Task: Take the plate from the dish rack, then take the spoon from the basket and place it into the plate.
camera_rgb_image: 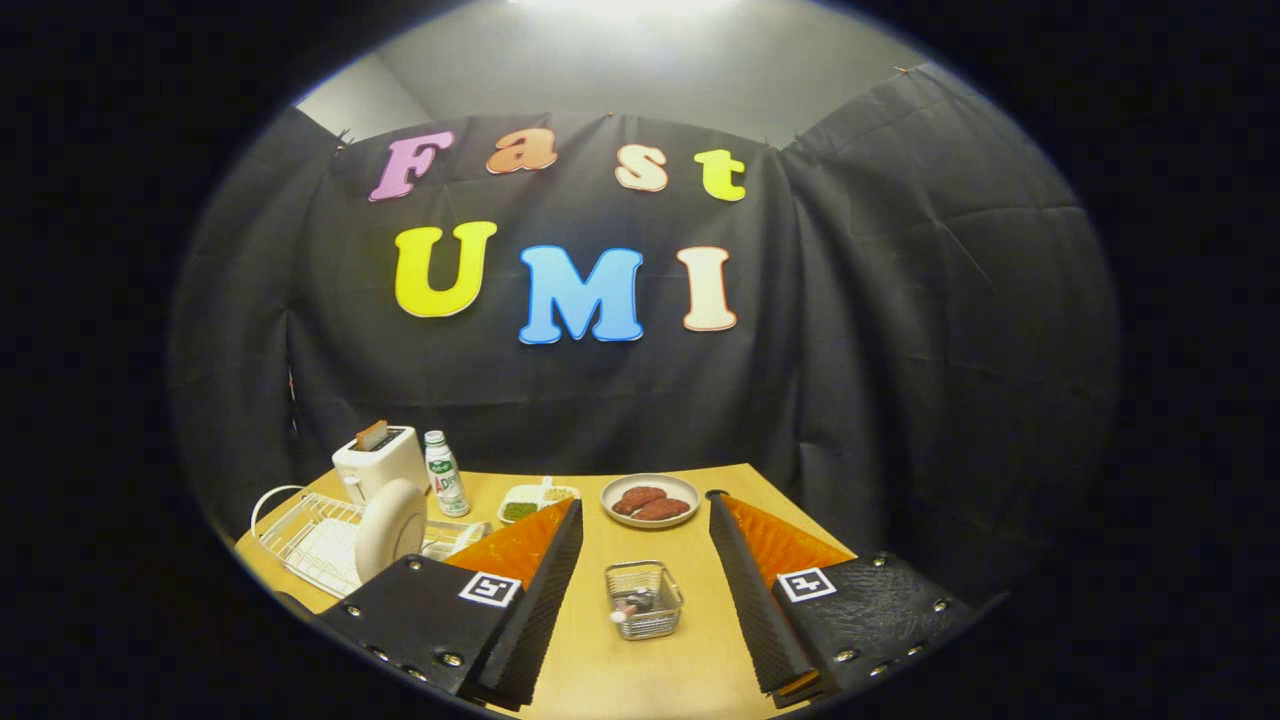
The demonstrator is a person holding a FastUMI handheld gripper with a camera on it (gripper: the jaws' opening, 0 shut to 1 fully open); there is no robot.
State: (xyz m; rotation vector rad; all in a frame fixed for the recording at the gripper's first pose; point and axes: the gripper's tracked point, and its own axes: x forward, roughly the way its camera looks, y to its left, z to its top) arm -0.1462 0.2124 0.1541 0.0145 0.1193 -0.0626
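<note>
We are seeing the plate (390,528) standing on edge in the white wire dish rack (300,540) beyond the left finger, and the spoon (632,606) is lying in the small wire basket (645,598) on the bench (640,660), between the two fingers. Our tool (645,512) is hanging with its fingers spread wide apart, gripping nothing. Farther back a toaster (378,460), a bottle (445,475), a small tray (537,500) and a dish of brown patties (650,500) are sitting along the bench.
</note>
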